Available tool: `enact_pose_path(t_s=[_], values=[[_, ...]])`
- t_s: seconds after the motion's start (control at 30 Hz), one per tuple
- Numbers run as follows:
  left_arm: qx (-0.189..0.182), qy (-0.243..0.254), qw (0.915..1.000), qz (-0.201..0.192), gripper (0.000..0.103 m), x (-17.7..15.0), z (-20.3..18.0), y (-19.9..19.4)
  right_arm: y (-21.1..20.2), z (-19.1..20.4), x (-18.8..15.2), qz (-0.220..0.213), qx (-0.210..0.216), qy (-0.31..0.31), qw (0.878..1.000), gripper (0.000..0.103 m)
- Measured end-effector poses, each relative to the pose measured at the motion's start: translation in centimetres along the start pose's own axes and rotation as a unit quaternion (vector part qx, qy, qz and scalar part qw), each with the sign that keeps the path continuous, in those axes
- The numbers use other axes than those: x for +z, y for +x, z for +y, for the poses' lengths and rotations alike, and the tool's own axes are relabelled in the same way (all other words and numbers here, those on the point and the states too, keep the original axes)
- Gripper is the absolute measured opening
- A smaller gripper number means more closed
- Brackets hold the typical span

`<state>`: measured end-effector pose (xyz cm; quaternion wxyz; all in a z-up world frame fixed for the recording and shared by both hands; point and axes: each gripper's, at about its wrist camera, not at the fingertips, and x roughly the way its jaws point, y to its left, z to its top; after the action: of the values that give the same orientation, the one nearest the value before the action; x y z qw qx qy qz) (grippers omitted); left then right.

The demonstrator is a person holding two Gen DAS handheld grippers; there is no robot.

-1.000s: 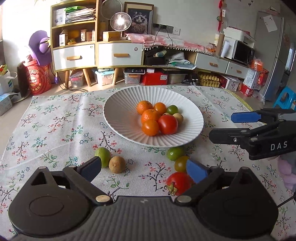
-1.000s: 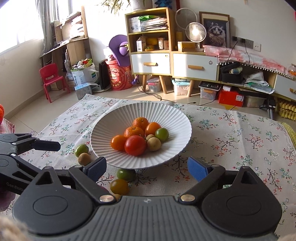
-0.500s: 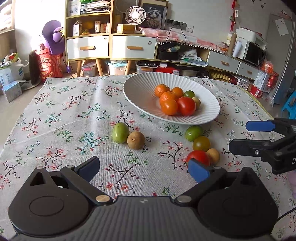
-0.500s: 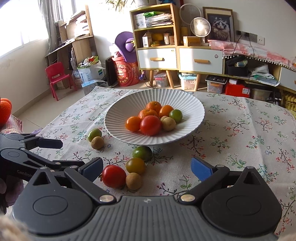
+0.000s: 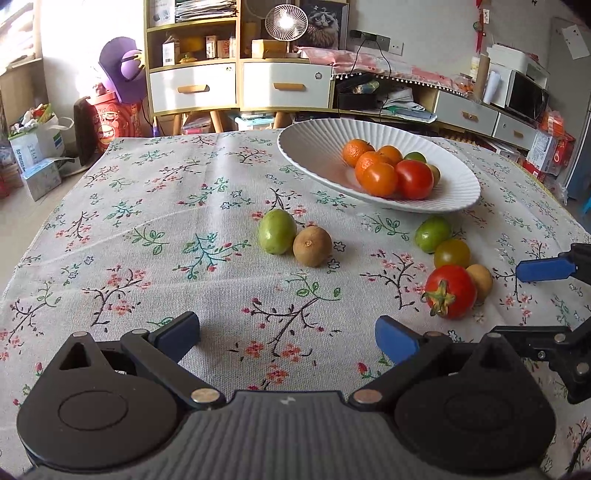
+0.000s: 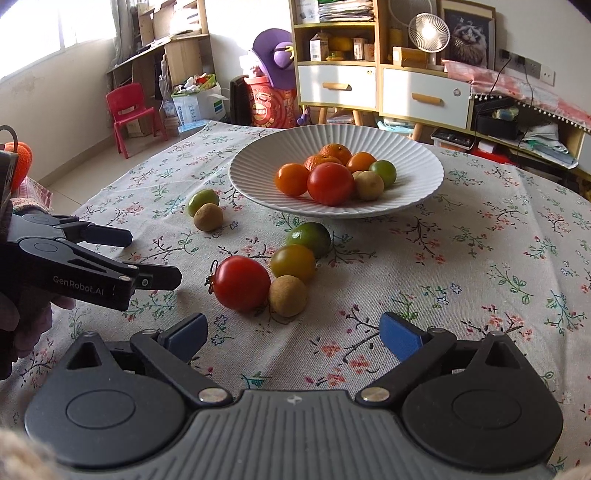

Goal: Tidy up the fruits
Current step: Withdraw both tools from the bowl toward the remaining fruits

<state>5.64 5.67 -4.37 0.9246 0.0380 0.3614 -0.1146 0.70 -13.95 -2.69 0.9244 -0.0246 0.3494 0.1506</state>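
Six small loose fruits on the floral-clothed counter (image 6: 480, 258) look light, smooth, roll-prone — the soft ripe red tomato (image 6: 242, 282) wants gentle pinching across its middle by the spread fingers of the right gripper (image 6: 293, 338), the left gripper (image 5: 288, 336) equally wide and empty.

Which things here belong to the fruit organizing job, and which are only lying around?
Job: white bowl, red tomato, yellow-green tomato, brown fruit, green fruit, green and brown pair.
Lying about: fan, red chair, cat picture.
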Motion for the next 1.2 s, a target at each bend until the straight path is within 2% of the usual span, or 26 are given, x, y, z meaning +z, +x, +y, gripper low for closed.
enact_pose_path(t_s=[0.27,0.43,0.6,0.7,0.77,0.9,1.2], values=[[0.006,0.006,0.9999,-0.014,0.096,0.4,-0.1,0.5,0.1,0.5,-0.6,-0.001,-0.008,-0.022,1.000,0.094],[0.017,-0.004,0.9998,-0.013,0.096,0.9,-0.4,0.8,0.4,0.7,-0.5,-0.005,-0.025,-0.035,0.999,0.084],[0.016,-0.009,0.9998,-0.011,0.094,1.3,-0.3,0.9,0.4,0.5,-0.3,-0.010,-0.035,-0.039,0.999,0.067],[0.008,-0.013,0.9998,-0.013,0.086,1.5,-0.2,0.8,0.5,0.5,-0.1,-0.012,-0.034,-0.042,0.998,0.056],[0.001,-0.015,0.9998,-0.016,0.076,1.6,-0.2,0.7,0.5,0.5,0.0,-0.011,-0.031,-0.042,0.999,0.053],[-0.022,-0.021,0.9993,-0.020,0.068,1.9,-0.3,0.7,0.6,0.5,0.2,-0.011,-0.025,-0.045,0.999,0.044],[-0.046,-0.030,0.9982,-0.024,0.043,2.3,-0.4,1.2,0.7,0.3,0.4,-0.012,-0.016,-0.036,0.999,0.036]])
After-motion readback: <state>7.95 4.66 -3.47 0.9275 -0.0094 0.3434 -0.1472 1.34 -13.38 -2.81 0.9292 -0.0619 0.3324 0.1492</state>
